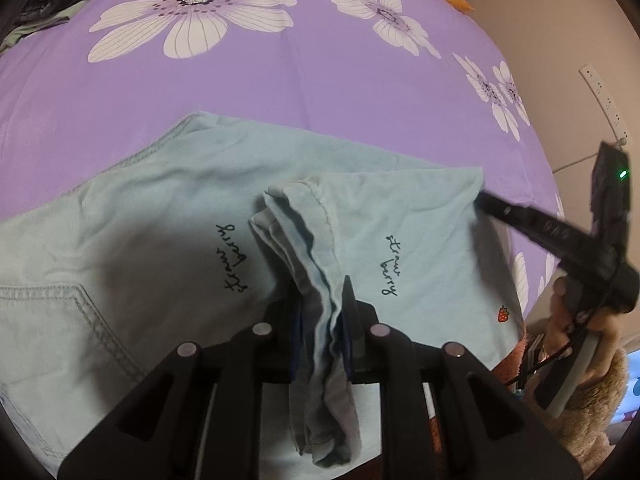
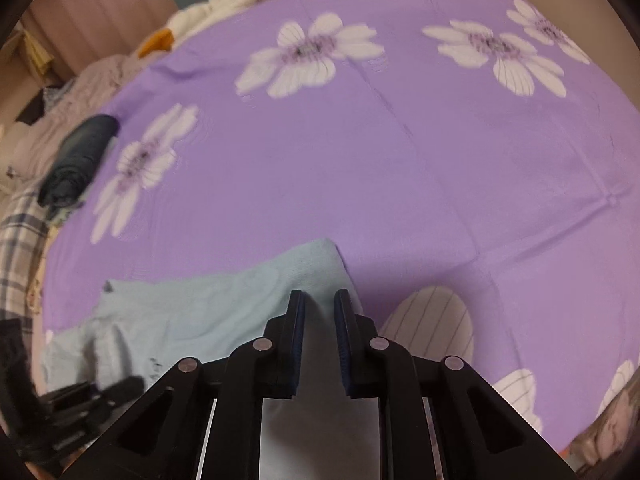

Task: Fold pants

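Light blue denim pants [image 1: 140, 220] with "strawberry" lettering lie spread on the purple flowered bedsheet [image 1: 320, 80]. My left gripper [image 1: 322, 296] is shut on a bunched fold of the pants' hems, which hangs down between its pads. My right gripper [image 1: 482, 198], held by a hand [image 1: 568, 320], reaches the far right corner of the pants. In the right wrist view that gripper [image 2: 320, 300] has its pads close together over the edge of the pants [image 2: 200, 312], with the cloth running into the narrow gap. The left gripper [image 2: 80, 400] is a black blur at the lower left.
Dark folded clothes [image 2: 76, 160] sit at the sheet's left edge, next to plaid fabric [image 2: 20, 240]. A white and orange plush toy [image 2: 208, 8] lies at the far side. A power strip [image 1: 604, 96] hangs on the wall to the right. Bare sheet [image 2: 400, 160] stretches beyond the pants.
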Motion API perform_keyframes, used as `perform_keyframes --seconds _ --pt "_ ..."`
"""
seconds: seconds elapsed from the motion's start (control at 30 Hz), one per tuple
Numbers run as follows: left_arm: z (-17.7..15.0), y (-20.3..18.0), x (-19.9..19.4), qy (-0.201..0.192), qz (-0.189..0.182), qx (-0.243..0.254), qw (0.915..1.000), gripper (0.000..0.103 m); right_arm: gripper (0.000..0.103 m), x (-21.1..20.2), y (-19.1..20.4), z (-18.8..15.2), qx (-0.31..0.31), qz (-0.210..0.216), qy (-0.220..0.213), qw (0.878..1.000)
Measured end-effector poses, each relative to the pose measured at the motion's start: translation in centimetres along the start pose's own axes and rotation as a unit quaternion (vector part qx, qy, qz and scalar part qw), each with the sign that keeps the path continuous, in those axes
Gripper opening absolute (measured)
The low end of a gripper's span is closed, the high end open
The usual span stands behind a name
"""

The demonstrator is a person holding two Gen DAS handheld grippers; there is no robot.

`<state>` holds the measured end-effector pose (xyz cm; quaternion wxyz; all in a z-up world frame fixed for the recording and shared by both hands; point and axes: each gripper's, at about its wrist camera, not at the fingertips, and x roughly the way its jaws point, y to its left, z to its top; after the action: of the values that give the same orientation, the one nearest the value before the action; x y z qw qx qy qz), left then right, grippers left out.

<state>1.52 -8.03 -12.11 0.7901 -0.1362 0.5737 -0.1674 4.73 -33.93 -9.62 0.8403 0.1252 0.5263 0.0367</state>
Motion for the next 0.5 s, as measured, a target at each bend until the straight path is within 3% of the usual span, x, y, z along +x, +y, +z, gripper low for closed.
perform_keyframes --seconds 0.23,0.5 --pt "0.0 1.6 -0.3 0.014 -0.045 -0.043 0.9980 0.019 0.017 -1.3 -0.5 -3.1 -0.011 -0.004 0.000 1.000" --pt "-1.9 1.6 -1.4 0.029 -0.057 -0.059 0.9962 0.021 0.017 -2.9 -0.9 -6.0 -0.014 -0.005 0.014 1.000"
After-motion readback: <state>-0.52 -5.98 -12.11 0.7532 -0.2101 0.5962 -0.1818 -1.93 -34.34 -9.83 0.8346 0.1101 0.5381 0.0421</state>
